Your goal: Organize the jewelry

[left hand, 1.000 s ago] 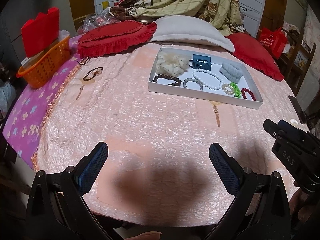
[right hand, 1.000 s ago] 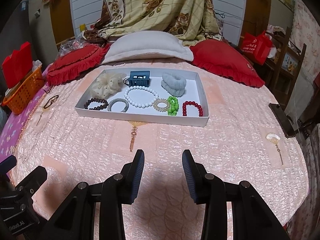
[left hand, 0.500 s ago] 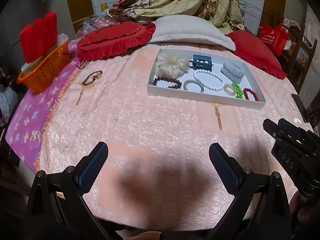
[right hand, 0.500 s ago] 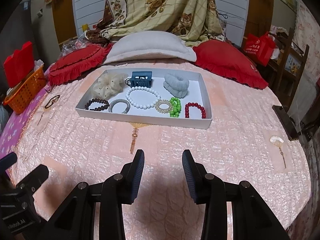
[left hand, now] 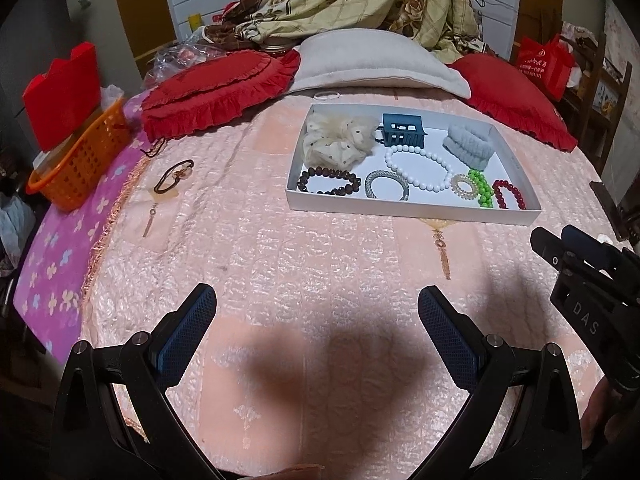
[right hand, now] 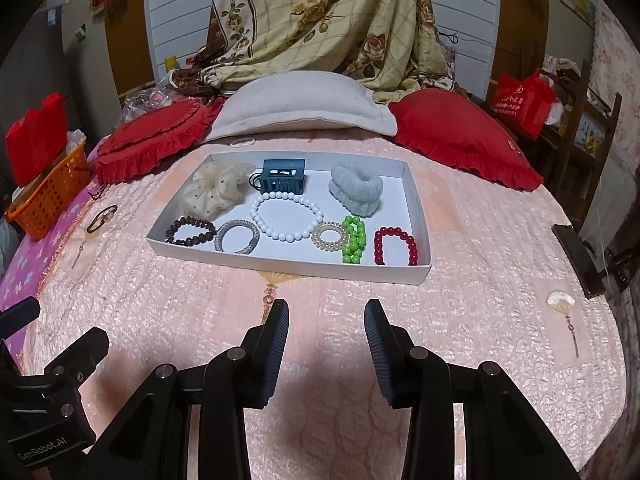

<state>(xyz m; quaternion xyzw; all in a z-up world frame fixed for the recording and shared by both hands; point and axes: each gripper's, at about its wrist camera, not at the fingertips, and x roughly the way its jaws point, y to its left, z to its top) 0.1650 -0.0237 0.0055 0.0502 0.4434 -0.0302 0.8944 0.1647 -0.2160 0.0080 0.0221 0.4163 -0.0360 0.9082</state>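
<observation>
Right wrist view: compared with a second ago, the white tray [right hand: 416,196] sits a little lower and fuller in the picture while every piece in it keeps its place, so the camera has only shifted slightly and nothing has been sorted or lifted in that time. Both grippers hover over the pink bedspread [right hand: 480,320] on the near side of the tray, holding nothing. The left gripper [left hand: 316,332] has its fingers spread wide; the right gripper [right hand: 326,340] has its fingers parted by a narrower gap. In the tray, from left to right along the near edge, lie a dark brown bead bracelet [right hand: 190,232], a silver mesh bracelet [right hand: 237,236], a pale coiled hair tie [right hand: 330,236], a green bead bracelet [right hand: 353,240] and a red bead bracelet [right hand: 396,245]. A large white bead bracelet [right hand: 286,216] lies in the middle. Along the far edge, left to right, are a cream scrunchie [right hand: 216,188], a blue hair claw [right hand: 283,176] and a grey fluffy scrunchie [right hand: 356,189]. Well left of the tray, loose on the bedspread, lies a dark hair tie [right hand: 102,218], and further left stands an orange basket [right hand: 48,196] holding a red box [right hand: 36,136]. The neat tray fits either a finished sort or one with that loose tie left.
</observation>
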